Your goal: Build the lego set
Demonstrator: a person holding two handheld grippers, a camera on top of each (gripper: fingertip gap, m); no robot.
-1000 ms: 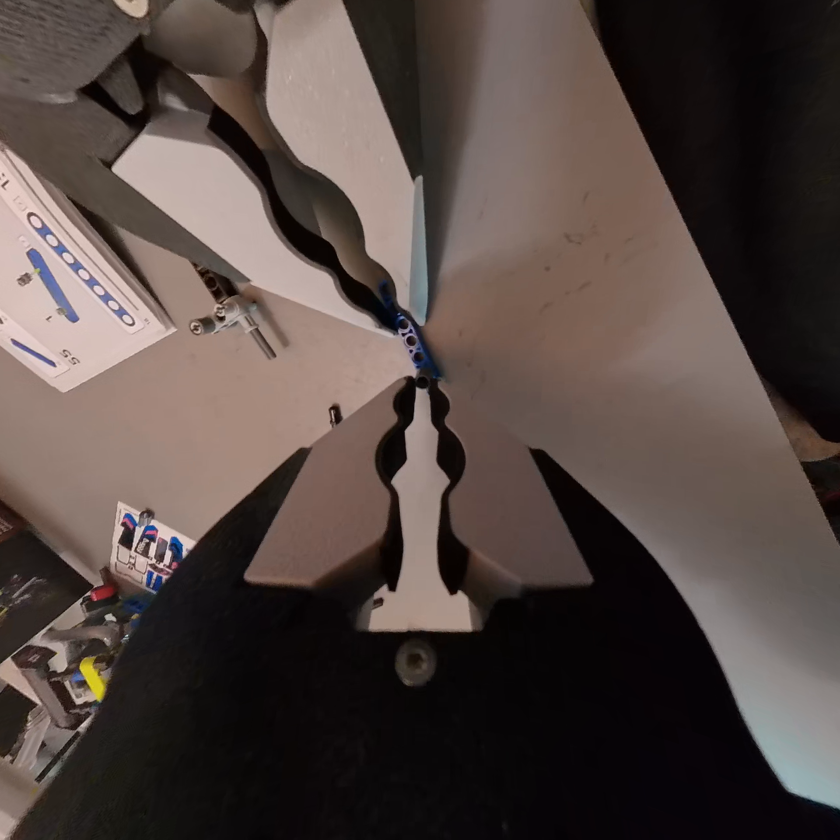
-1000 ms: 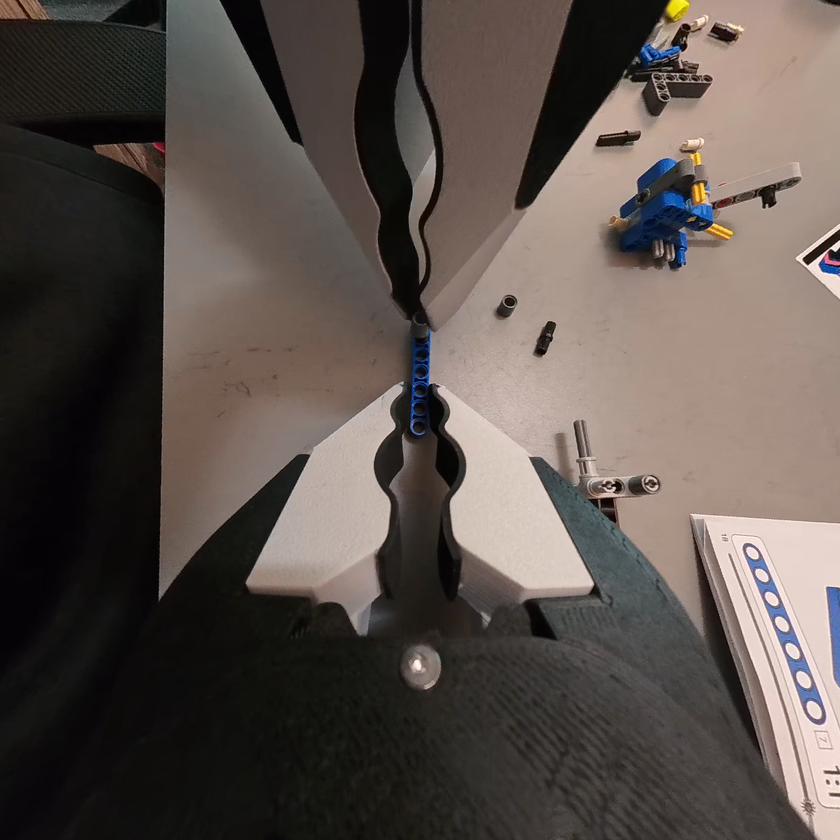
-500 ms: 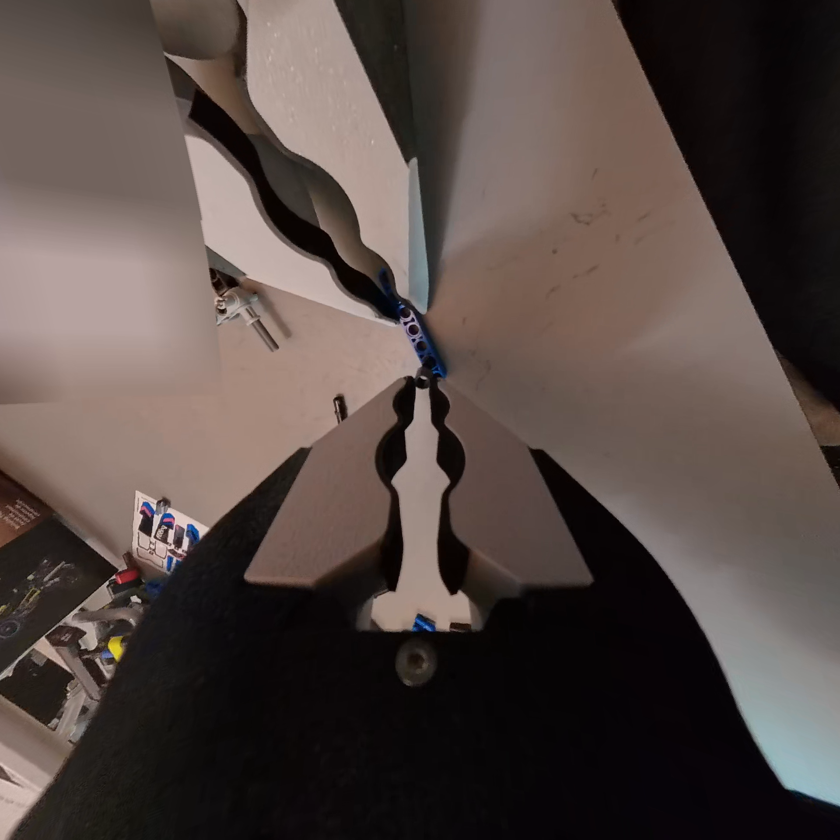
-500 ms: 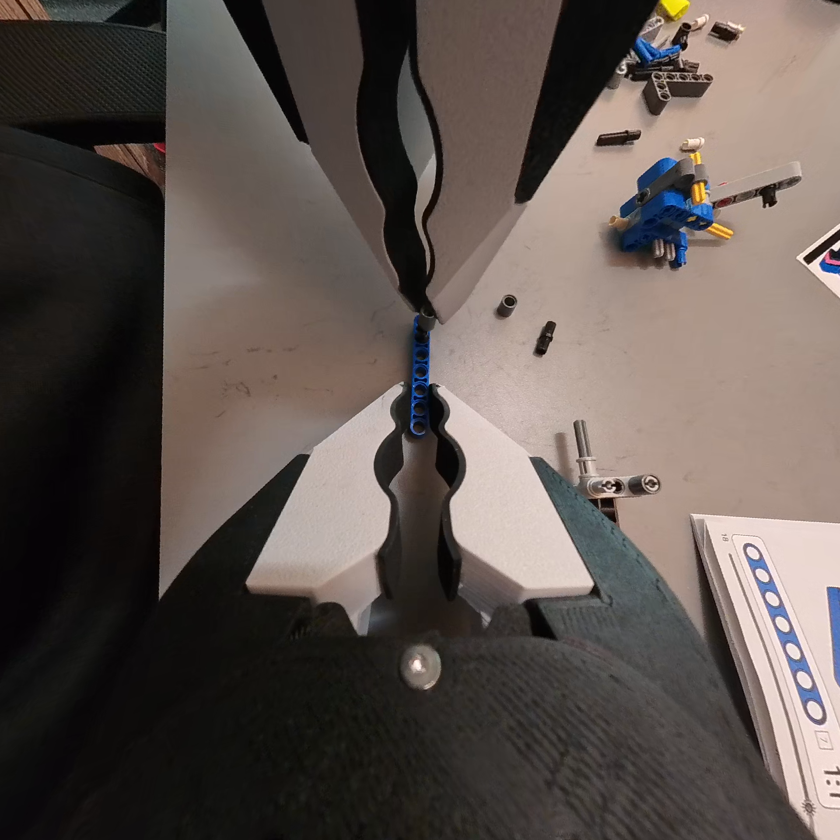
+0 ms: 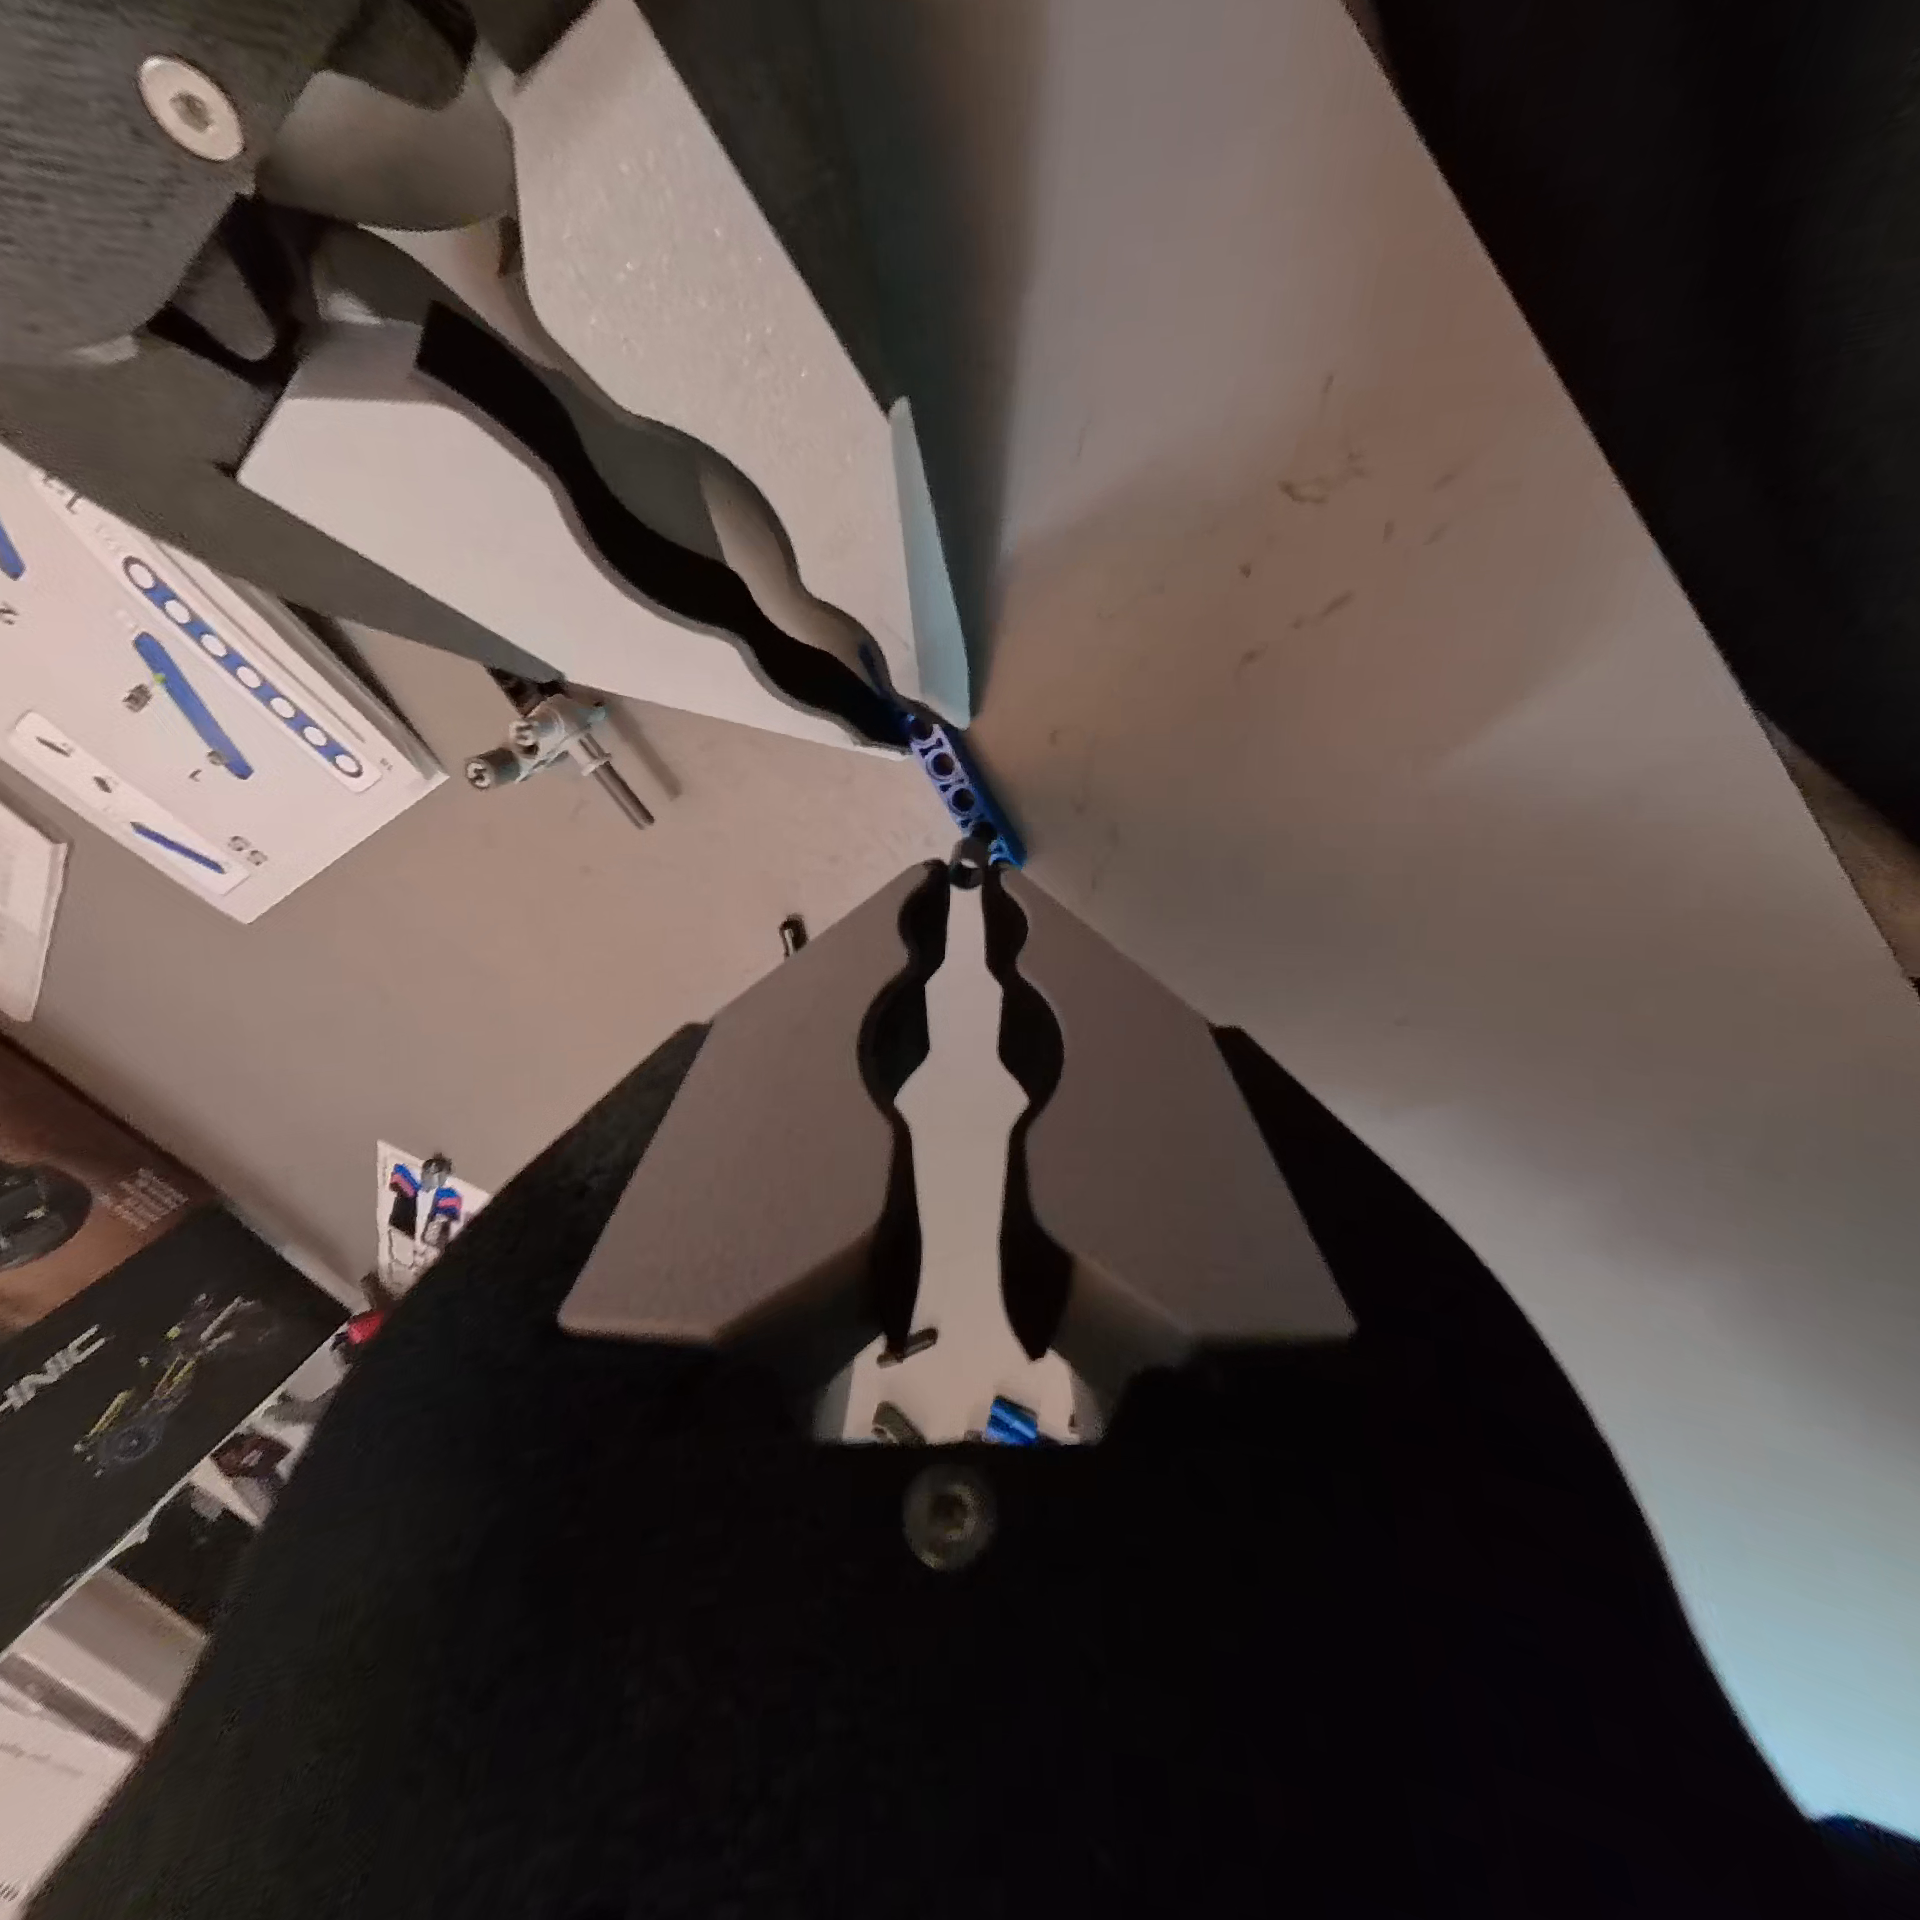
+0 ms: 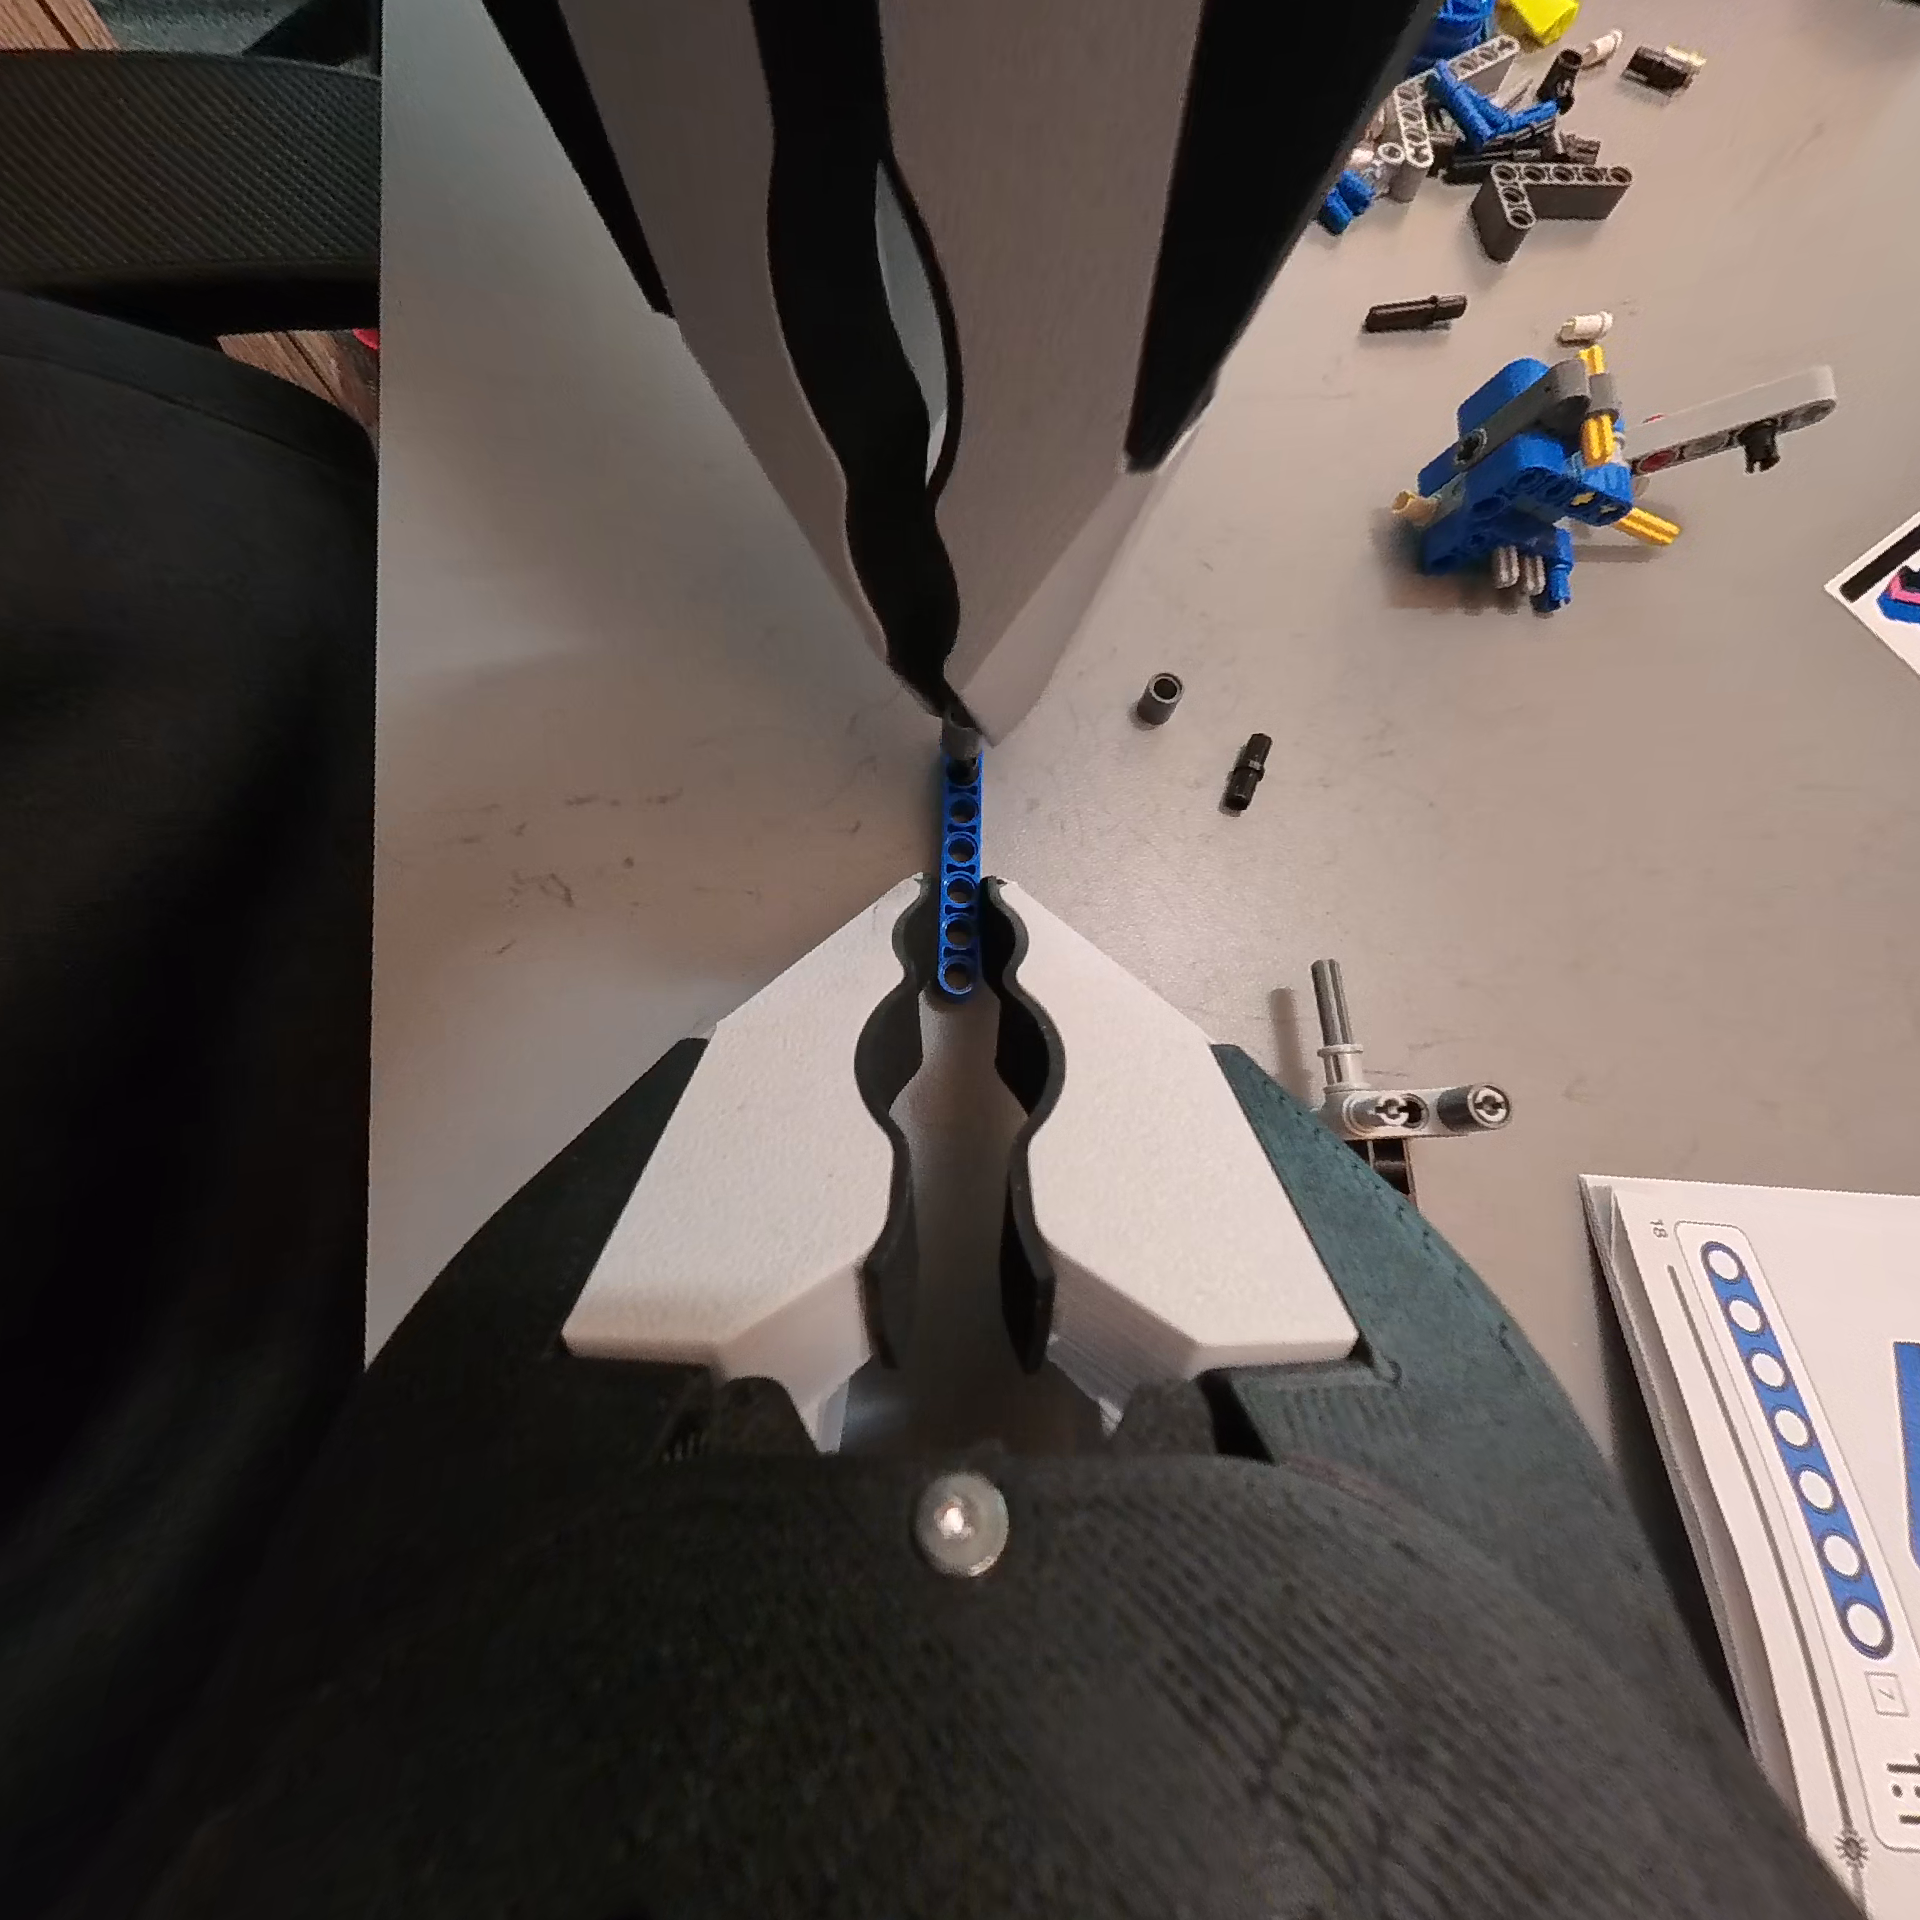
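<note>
Clamping the blue lego beam [image 6: 958,904] at its near end: right gripper [image 6: 958,883], fingertips closed on the beam's sides, hole faces up toward the camera, beam running straight ahead over the grey table [image 6: 623,675]

At the beam's far end, left gripper [image 6: 951,717] comes in from above, tips pinched on a small dark grey pin [image 6: 960,740] that sits against the last hole. Can't tell if the pin is seated or only touching

Left wrist view agrees: left gripper [image 5: 966,878] tips nearly together on the dark pin [image 5: 966,871], blue beam [image 5: 961,779] just past it, angled up-left into the right gripper [image 5: 883,717]

To the right of the right gripper on the table: light grey axle-and-connector piece [image 6: 1382,1091], instruction booklet [image 6: 1787,1455] open just behind it at the edge of view

Further out: dark bush [image 6: 1161,698] and black pin [image 6: 1247,771] lying loose, near each other, apart from the beam

Beyond those: blue sub-assembly [image 6: 1507,488] with yellow axles and a grey beam, then a loose parts pile [image 6: 1507,135] at the far right, and a sticker sheet [image 6: 1886,592] cut off by the frame
</note>
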